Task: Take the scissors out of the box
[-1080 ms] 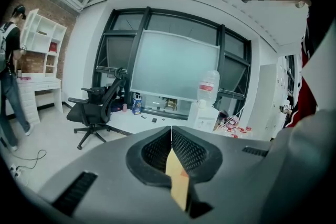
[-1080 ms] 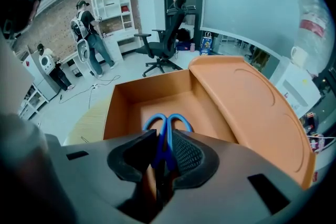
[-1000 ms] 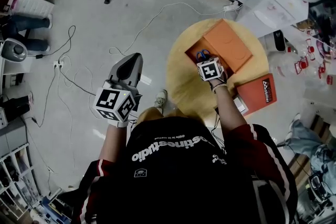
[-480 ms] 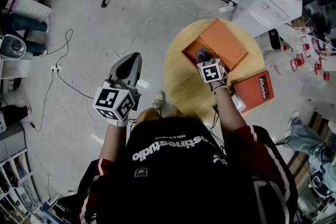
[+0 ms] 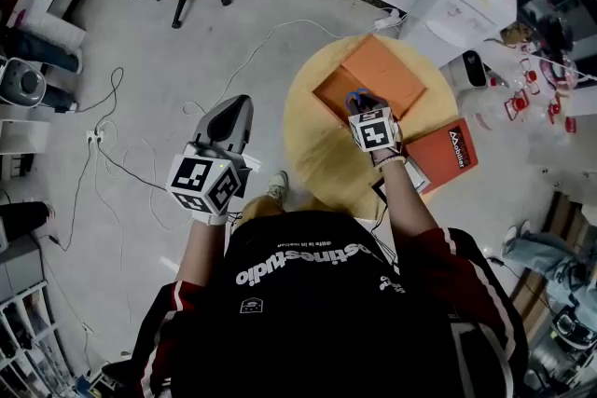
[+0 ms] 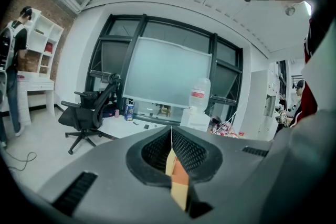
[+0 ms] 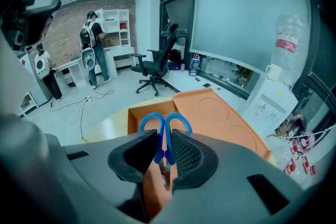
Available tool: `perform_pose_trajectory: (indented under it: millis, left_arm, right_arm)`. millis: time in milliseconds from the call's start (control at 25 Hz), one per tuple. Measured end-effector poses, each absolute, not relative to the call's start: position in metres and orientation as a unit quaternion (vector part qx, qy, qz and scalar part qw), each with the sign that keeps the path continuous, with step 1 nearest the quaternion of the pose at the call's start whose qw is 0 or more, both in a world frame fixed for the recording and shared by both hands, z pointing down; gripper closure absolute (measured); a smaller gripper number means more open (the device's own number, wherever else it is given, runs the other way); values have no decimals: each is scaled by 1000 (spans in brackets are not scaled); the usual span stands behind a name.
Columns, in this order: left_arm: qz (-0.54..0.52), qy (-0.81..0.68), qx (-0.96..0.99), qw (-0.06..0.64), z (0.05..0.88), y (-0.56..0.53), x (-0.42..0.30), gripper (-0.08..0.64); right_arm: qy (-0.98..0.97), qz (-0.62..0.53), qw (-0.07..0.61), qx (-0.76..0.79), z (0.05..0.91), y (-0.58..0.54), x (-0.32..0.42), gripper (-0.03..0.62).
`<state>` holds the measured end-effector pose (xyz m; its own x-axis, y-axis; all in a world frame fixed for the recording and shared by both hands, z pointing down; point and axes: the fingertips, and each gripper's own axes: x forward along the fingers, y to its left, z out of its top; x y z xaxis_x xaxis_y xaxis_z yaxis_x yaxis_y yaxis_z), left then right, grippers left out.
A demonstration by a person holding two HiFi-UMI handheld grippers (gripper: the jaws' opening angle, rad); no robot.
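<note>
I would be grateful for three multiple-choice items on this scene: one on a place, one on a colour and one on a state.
1. Where does the orange box stand?
A. on the floor
B. on the round table
C. on an office chair

2. What colour are the handles of the scissors?
A. red
B. blue
C. yellow

3. How does the left tool stand?
A. jaws together, nothing held
B. shut on the scissors
C. wide open around the box

Answers:
1. B: the head view shows the box on the wooden tabletop.
2. B: two blue loops stick out between the jaws of the right tool, which is shut on them.
3. A: the left gripper view shows its jaws meeting with nothing between them, off to the side of the table.
</note>
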<state>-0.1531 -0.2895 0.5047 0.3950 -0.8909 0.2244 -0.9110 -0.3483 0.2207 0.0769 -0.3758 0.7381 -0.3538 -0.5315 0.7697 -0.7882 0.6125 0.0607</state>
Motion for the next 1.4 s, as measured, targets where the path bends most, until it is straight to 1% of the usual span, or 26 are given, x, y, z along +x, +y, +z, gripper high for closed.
perform_pose_trajectory:
  millis: [360, 600, 840, 1400]
  left_arm:
    - [16, -533, 833, 150, 492, -273, -139, 541]
    - [4, -517, 844, 141, 478, -276, -126, 541]
    - [-12, -500, 856, 132, 467, -285, -112, 541]
    - [-22, -451, 883, 128, 451, -303, -72, 541]
  right_arm:
    - [-808, 148, 369, 436, 710, -362, 99, 480]
    - [-813, 151, 326, 458, 673, -357, 108, 480]
    - [-823, 153, 259, 482, 626, -350, 117, 480]
    - [-856, 115, 58, 500, 488, -324, 141, 480]
